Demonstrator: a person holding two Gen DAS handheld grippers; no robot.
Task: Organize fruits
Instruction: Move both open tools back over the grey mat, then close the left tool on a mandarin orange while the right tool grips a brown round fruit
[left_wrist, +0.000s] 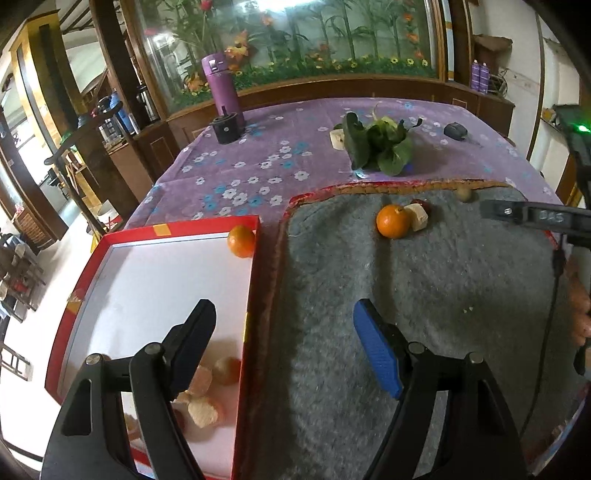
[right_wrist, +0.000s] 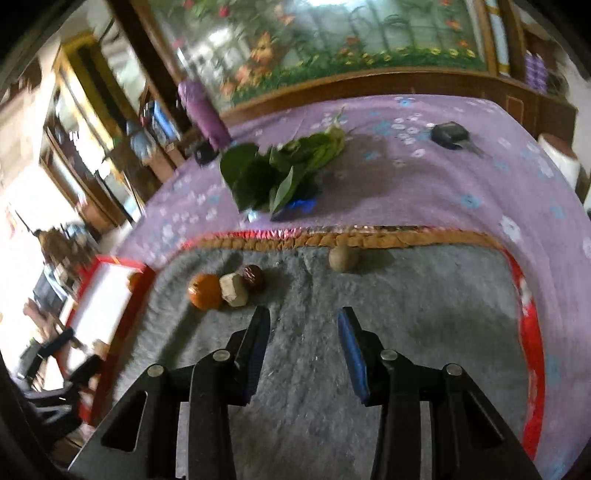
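Table under purple floral cloth (left_wrist: 258, 173), grey fleece mat (left_wrist: 424, 295) with red-gold trim laid on top. On mat: orange (left_wrist: 393, 221) touching pale chunk (left_wrist: 417, 218), dark red fruit (right_wrist: 253, 277), brownish round fruit (right_wrist: 342, 258). Red box (left_wrist: 159, 280), white inside, holds another orange (left_wrist: 241, 241) and peeled pieces. Purple bottle (left_wrist: 223, 88), leafy greens (left_wrist: 376, 144) beyond. Left gripper (left_wrist: 284, 328) gapes wide, empty; right gripper (right_wrist: 303, 325) parted, empty.

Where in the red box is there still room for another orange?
The red box has bare white floor through its middle, between the orange in the far corner and the peeled pieces crowding the near corner. On the grey mat, the near half is free.
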